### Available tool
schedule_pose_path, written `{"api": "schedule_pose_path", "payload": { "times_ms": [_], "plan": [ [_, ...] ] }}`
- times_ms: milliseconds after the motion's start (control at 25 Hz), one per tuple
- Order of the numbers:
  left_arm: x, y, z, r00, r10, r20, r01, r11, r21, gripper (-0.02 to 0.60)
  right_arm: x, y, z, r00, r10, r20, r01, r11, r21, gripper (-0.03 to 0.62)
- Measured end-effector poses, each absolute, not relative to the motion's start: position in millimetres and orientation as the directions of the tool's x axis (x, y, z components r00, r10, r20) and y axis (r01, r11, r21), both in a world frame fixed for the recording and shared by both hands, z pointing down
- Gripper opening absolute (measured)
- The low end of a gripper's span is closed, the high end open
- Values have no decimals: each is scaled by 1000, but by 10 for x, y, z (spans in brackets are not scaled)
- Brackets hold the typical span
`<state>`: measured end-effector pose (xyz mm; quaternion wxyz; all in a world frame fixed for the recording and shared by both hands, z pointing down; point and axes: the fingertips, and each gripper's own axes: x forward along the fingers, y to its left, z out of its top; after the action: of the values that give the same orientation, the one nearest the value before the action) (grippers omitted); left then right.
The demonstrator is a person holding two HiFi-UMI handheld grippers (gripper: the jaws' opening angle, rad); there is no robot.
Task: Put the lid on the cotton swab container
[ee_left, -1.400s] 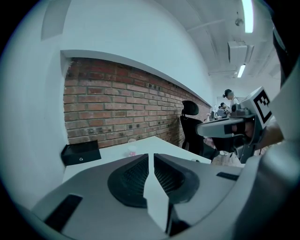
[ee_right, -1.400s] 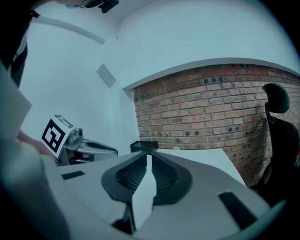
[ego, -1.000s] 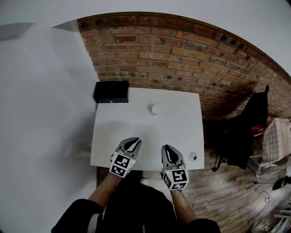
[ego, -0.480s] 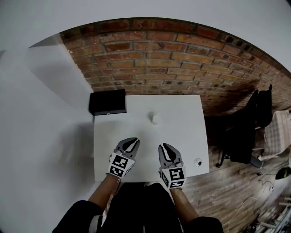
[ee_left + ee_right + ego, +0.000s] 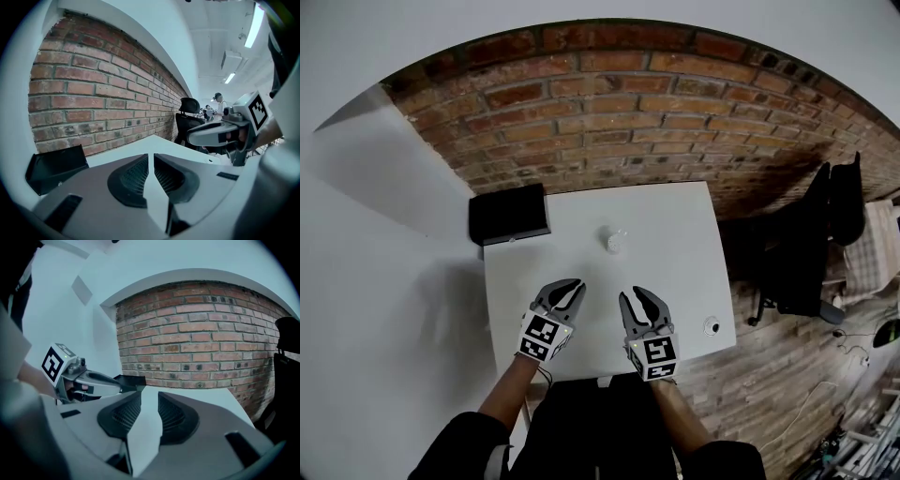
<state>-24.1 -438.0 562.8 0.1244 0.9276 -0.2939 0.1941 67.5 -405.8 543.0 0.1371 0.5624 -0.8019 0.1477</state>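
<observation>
The small white cotton swab container [image 5: 614,240] stands upright near the middle of the white table [image 5: 675,225]. Its round lid [image 5: 711,326] lies apart from it, at the table's front right corner. My left gripper [image 5: 570,285] hovers over the front of the table, shut and empty, pointing toward the container. My right gripper [image 5: 639,298] is beside it, left of the lid; its jaws have just been opening and nothing is between them. Neither gripper view shows the container or lid. The left gripper view shows the right gripper [image 5: 220,133], and the right gripper view shows the left gripper [image 5: 101,380].
A black box [image 5: 508,214] sits at the table's back left corner, also visible as the black box [image 5: 56,166] in the left gripper view. A brick wall [image 5: 609,112] runs behind the table. A black office chair [image 5: 811,244] stands to the right on the wooden floor.
Both grippers have moved forward from the table's front edge to over its surface. The right gripper's jaws have parted; the left gripper's stay together.
</observation>
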Motion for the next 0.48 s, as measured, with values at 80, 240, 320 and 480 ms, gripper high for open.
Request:
{"api": "schedule_pose_path", "payload": {
  "times_ms": [80,240,320,480],
  "plan": [
    [-207,-4414,5662,756,-487,436,-585,-803,117,26,704,-4104,5501,-332,-859,390,-942,325,-84,106],
    [-157,-4529,5689,764,-476,435,-570,-814,112,26,738,-4217,5632,-349,-846,402,-935,344,-87,128],
    [-128,-4591,5688,767,-475,432,-568,-816,111,26,757,-4264,5679,-361,-839,408,-929,360,-82,134],
    [-77,-4703,5716,770,-469,434,-560,-822,106,26,813,-4400,5795,-370,-829,419,-924,374,-76,149]
  ]
}}
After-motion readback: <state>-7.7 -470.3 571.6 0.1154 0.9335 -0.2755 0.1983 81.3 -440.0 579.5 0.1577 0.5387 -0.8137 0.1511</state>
